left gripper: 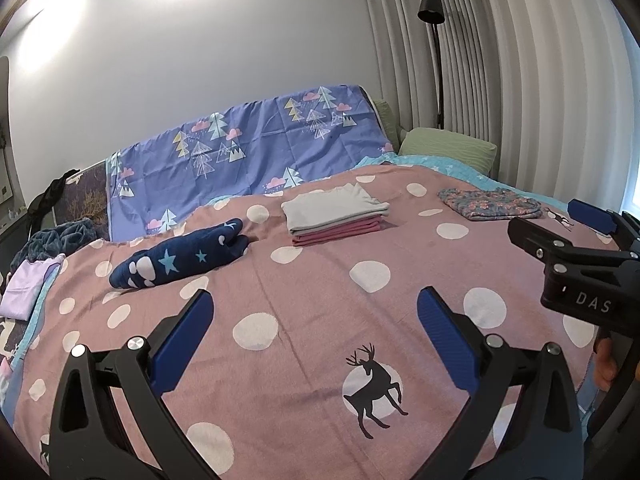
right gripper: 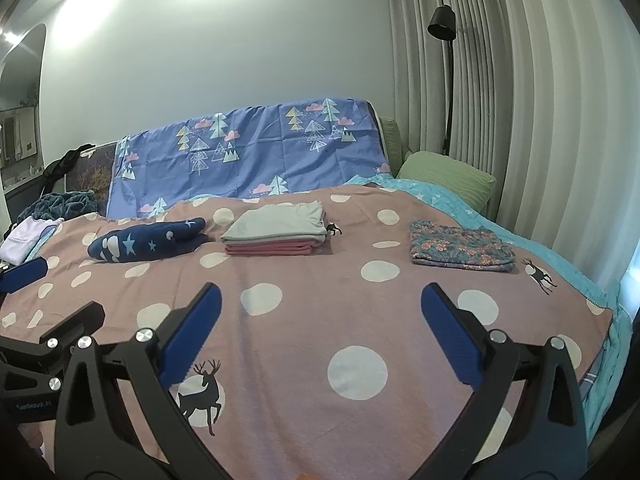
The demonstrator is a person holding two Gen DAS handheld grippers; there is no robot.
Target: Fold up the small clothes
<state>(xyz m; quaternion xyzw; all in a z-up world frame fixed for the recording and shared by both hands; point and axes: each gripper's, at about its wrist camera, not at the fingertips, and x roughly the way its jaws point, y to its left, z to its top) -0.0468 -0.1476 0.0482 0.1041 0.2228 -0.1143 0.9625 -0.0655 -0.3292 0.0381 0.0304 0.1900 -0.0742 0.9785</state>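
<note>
A pink bedspread (left gripper: 304,288) with white dots covers the bed. On it lie a folded stack with a grey garment on top of pink ones (left gripper: 334,214) (right gripper: 276,234), a folded floral garment (left gripper: 490,202) (right gripper: 460,250) at the right, and a rolled navy star-print garment (left gripper: 180,258) (right gripper: 148,242) at the left. My left gripper (left gripper: 314,304) is open and empty above the near bedspread. My right gripper (right gripper: 322,300) is open and empty too; it also shows at the right of the left wrist view (left gripper: 568,224).
A lilac garment (left gripper: 24,292) and a dark blue heap (left gripper: 60,236) lie at the bed's left edge. A blue tree-print sheet (left gripper: 248,148) drapes the headboard. A green pillow (left gripper: 448,146), a black floor lamp (left gripper: 432,8) and curtains (left gripper: 520,80) stand at the right.
</note>
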